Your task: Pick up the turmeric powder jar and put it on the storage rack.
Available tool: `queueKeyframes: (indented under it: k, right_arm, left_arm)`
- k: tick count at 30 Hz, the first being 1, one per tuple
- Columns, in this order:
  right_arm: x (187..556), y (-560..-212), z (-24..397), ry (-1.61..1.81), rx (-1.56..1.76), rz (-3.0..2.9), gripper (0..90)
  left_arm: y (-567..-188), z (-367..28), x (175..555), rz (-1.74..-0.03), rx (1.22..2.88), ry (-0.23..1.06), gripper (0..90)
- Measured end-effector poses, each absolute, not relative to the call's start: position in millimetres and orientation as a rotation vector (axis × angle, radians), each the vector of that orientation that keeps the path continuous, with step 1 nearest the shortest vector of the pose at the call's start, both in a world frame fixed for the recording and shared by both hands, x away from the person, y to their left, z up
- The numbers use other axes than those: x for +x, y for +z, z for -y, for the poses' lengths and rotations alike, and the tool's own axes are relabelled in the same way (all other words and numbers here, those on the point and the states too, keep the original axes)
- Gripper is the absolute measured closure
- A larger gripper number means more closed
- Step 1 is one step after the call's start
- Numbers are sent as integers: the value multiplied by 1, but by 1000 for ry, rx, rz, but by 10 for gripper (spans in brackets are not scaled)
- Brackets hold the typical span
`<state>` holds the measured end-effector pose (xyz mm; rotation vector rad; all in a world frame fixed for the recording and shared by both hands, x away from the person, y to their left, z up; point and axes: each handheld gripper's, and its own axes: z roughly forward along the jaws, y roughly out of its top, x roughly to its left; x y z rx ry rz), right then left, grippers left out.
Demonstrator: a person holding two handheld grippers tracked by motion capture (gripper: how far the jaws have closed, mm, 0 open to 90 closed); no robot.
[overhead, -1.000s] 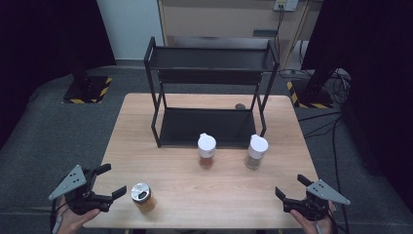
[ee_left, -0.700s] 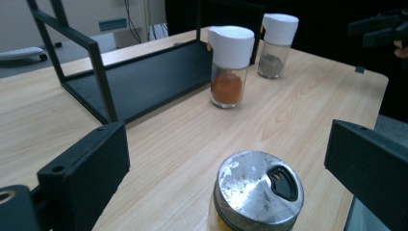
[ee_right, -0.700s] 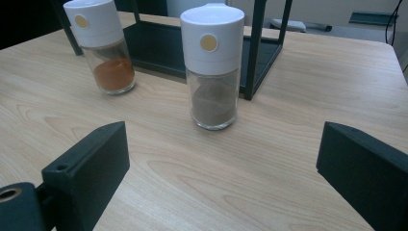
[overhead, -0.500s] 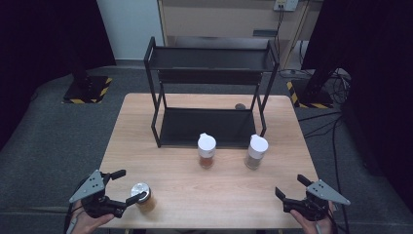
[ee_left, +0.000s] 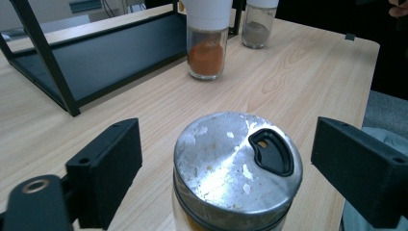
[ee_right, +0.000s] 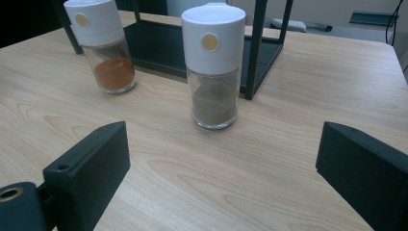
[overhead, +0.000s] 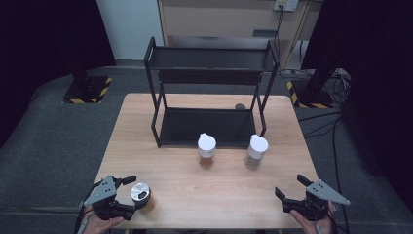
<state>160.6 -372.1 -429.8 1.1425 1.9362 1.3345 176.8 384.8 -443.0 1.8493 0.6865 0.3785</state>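
In the high view, the left claw (overhead: 132, 195) had been brought down and in around the metal-lidded jar (overhead: 141, 194), whereas a second before it had been held clear of that jar, off to its left near the counter's (overhead: 214, 195) front edge. Its jaws had just been closing, with the jar between them, so a grasp was judged to be in preparation and the lift not yet begun. The jar was seen standing upright at the front-left corner of the counter, well apart from the black rack (overhead: 209, 92) at the back; the left hand (overhead: 97, 225) was held low behind the jar, the claw pointing roughly level towards it. The right claw (overhead: 292, 192) was kept released at the front-right corner, far from the jar, with no change from the earlier pictures. In the left gripper view, the jar's dented silver lid (ee_left: 238, 166) was seen between the two black jaws, a gap left on each side, so the pads were not yet pressed on it; the red spice jar (ee_left: 207, 43) stood beyond it. In the right gripper view, the jaws were spread wide over bare wood, nothing between them, the brown spice jar (ee_right: 213, 67) ahead.
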Motion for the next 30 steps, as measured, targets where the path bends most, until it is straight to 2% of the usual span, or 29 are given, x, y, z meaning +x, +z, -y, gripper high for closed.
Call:
queueKeyframes:
  k: [14,16,30]
  right_arm:
    - [160,-430,372,1335,1143,-1935,49]
    - [160,-430,372,1335,1142,-1935,49]
    - [160,-430,372,1336,1142,-1934,41]
  left_arm:
    - [-458,-384,181,-664,1853,359,247]
    - [-460,-383,181,-655,1853,371,314]
    - [-459,-380,177,-636,1854,406,338]
